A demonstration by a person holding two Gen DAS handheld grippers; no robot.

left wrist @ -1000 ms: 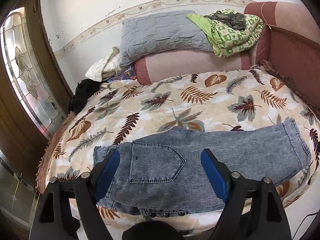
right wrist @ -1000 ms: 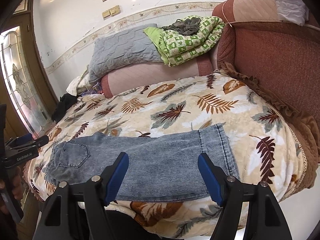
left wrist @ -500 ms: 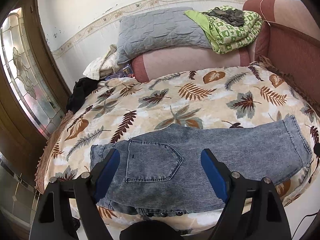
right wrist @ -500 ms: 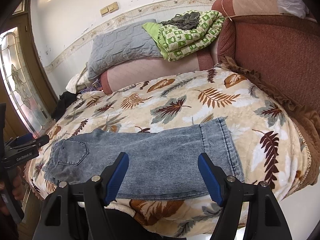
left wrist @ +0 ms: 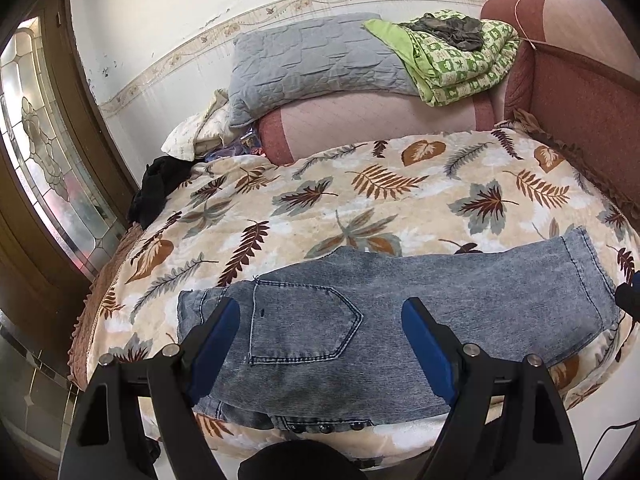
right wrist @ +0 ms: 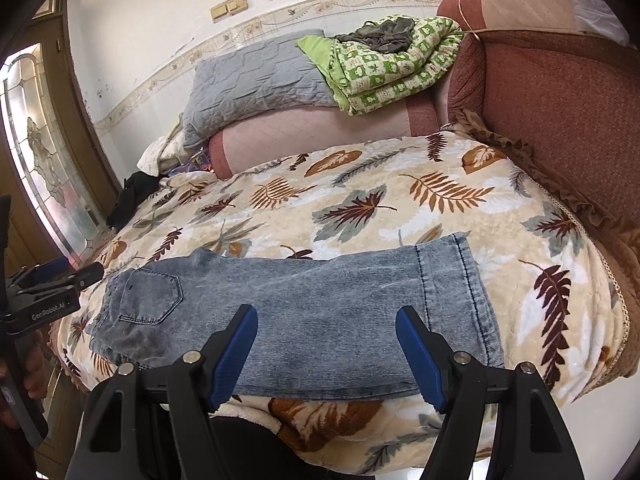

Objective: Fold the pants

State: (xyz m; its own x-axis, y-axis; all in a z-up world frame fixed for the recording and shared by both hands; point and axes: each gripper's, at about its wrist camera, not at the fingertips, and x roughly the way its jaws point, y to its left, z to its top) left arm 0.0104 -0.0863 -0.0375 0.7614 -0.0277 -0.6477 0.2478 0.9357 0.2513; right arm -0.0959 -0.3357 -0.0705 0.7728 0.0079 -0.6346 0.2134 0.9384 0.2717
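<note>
1. Pants [left wrist: 400, 320] lie flat on the leaf blanket [left wrist: 360, 200], along its near edge.
2. Left gripper [left wrist: 320, 316] hovers over the back pocket, jaws wide, empty.
3. Right gripper [right wrist: 326, 328] above the leg, jaws wide, empty.

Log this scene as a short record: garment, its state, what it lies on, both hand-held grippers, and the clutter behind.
garment: jeans
state: folded lengthwise, flat, waist left, hem right
surface: leaf blanket
left hand-held gripper: open, above the waist end, nothing held
right hand-held gripper: open, above the leg end, nothing held
behind: grey pillow, green quilt, black cloth
</note>
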